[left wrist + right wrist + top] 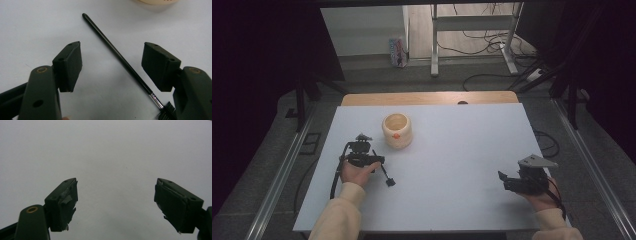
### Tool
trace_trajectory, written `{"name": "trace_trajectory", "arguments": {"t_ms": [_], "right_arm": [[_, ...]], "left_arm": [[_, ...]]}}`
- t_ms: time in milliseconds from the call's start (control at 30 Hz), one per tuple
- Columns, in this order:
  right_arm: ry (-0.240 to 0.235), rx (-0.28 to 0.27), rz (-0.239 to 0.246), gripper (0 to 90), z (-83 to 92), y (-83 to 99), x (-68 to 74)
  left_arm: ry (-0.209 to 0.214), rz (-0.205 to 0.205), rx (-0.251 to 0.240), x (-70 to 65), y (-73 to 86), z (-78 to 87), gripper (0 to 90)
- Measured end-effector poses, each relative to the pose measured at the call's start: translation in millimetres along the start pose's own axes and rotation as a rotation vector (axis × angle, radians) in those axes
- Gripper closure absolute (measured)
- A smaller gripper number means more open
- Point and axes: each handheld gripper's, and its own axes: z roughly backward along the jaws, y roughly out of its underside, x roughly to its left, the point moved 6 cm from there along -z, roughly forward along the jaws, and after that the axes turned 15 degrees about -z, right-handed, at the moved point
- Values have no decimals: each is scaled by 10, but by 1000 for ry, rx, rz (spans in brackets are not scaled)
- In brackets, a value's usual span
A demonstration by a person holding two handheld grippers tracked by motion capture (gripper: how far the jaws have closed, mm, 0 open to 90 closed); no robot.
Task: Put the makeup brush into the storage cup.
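A thin black brush (382, 167) lies flat on the white table (447, 165), its bristle head toward the person. In the left gripper view the brush (130, 67) runs diagonally between the jaws, and its bristles (167, 110) lie by the right jaw. My left gripper (366, 160) (112, 53) hangs open just over the handle without touching it. Just beyond stands a cream cup (397, 130) (157, 2) with an orange spot on its side. My right gripper (506, 181) (116, 185) is open above bare table at the near right, with nothing between its jaws.
A wooden strip (427, 98) borders the table's far edge. Metal rails (287, 165) run along both sides of the table. Beyond it, cables (492, 40) and desk legs (434, 45) stand on the floor.
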Motion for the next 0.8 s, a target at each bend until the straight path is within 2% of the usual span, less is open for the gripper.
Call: {"name": "trace_trajectory", "arguments": {"t_ms": [433,800], "right_arm": [[5,-3,-2,190,3,-5,-3],[9,-8,-6,190,9,-12,-12]], "left_arm": [[14,24,2,-8,-20,-56,356],[10,28,13,-40,-41,-103,431]]}}
